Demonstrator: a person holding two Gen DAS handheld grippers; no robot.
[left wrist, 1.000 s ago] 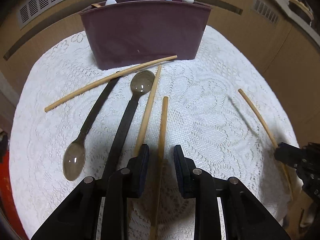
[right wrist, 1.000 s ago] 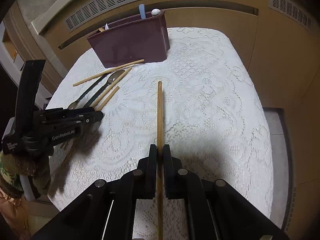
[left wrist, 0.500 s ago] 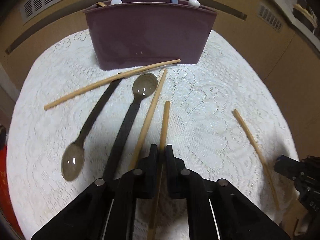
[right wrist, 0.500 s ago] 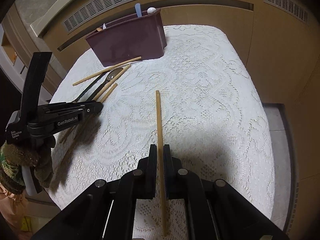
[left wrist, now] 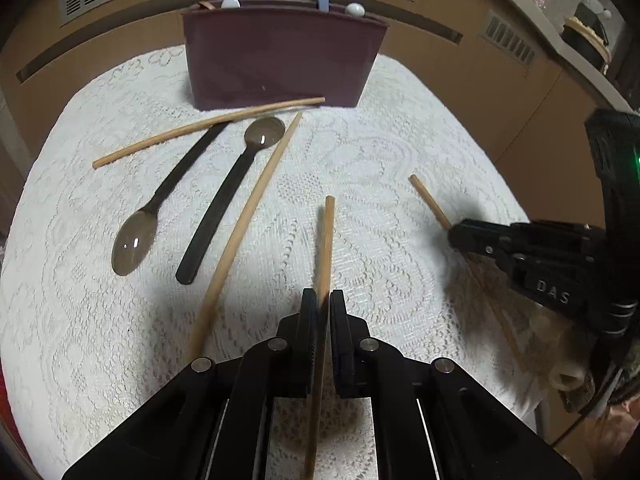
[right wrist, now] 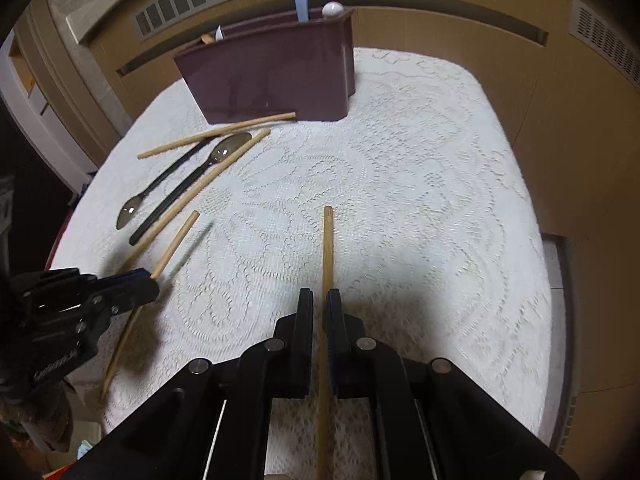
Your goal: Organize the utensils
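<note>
Both grippers loaded: my left gripper (left wrist: 319, 300) is clamped on a chopstick (left wrist: 326, 240), my right gripper (right wrist: 316, 300) on a second stick (right wrist: 327, 248). Each stick runs out forward between the pads, tip lifted off the cloth (right wrist: 420, 200), with a long tail behind. My worry is that a thin round stick pinched near its middle can swivel in the pads and miss the caddy (left wrist: 280, 56) mouth. The two sticks could also clash as I converge. Two spoons (left wrist: 138, 236) and two more sticks (left wrist: 248, 208) lie by the caddy
</note>
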